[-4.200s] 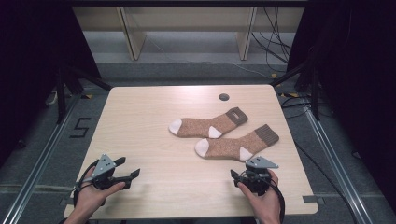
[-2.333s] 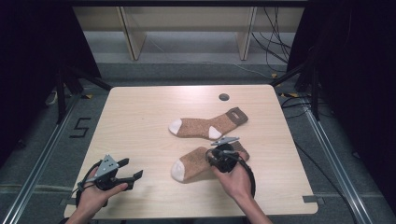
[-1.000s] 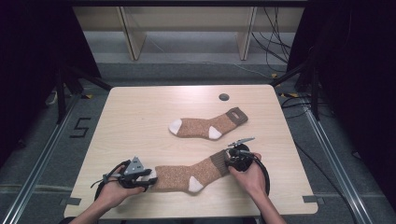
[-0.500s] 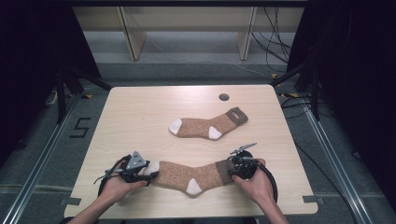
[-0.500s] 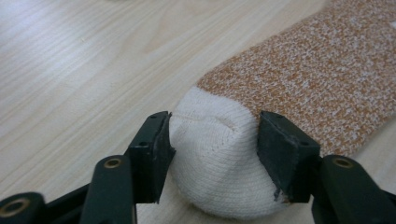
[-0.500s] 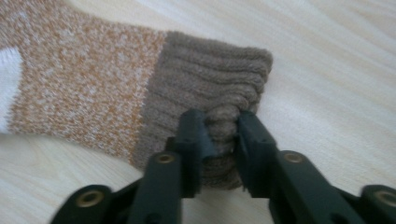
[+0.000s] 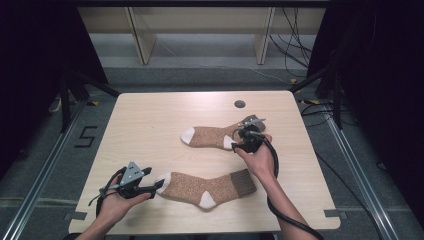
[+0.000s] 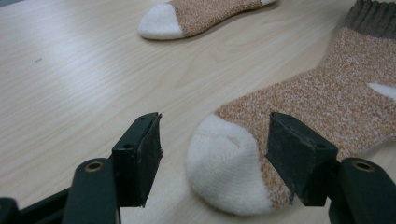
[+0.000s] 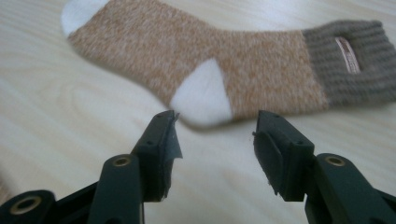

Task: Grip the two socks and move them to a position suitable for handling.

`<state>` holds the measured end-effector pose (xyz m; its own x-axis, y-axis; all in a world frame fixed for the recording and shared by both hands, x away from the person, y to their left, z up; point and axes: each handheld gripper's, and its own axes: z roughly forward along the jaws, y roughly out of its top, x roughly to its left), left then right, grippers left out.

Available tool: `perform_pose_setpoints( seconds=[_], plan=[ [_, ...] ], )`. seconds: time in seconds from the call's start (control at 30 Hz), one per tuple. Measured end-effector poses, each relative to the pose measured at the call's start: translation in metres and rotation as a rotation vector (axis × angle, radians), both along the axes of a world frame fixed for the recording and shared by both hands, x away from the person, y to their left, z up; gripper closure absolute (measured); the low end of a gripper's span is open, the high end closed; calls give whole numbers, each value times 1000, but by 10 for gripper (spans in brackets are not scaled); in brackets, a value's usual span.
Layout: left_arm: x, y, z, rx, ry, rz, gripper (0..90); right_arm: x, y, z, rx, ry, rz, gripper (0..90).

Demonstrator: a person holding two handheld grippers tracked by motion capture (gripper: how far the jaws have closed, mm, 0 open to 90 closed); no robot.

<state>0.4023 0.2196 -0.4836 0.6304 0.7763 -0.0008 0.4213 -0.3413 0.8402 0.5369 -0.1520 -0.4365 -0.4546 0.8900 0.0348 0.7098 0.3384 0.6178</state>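
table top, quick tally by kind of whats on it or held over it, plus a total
socks: 2, near sock and far sock
grippers: 2, left gripper and right gripper
round holes in the table: 1, dark hole
total: 5

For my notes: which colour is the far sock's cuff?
Dark brown cuff, clearest in the right gripper view.

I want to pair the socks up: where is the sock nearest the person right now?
In the high view the near sock lies flat by the table's front edge, its white toe between the open jaws of the left hand-held gripper.
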Motion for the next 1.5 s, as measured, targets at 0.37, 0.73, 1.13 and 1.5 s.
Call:
perform_pose_setpoints(
  seconds=[0.37,0.73,1.13,1.5],
  plan=[
    [0,0,-4,24,15,-9,344,53,15,-35,-64,27,-49,400],
    [1,-2,-7,41,32,-24,341,49,20,-42,-76,70,-43,650],
    [2,-5,-8,29,28,-14,342,37,22,-39,-38,109,-85,774],
    [3,-4,-6,49,22,-15,343,18,27,-2,63,85,-88,785]
  ],
)
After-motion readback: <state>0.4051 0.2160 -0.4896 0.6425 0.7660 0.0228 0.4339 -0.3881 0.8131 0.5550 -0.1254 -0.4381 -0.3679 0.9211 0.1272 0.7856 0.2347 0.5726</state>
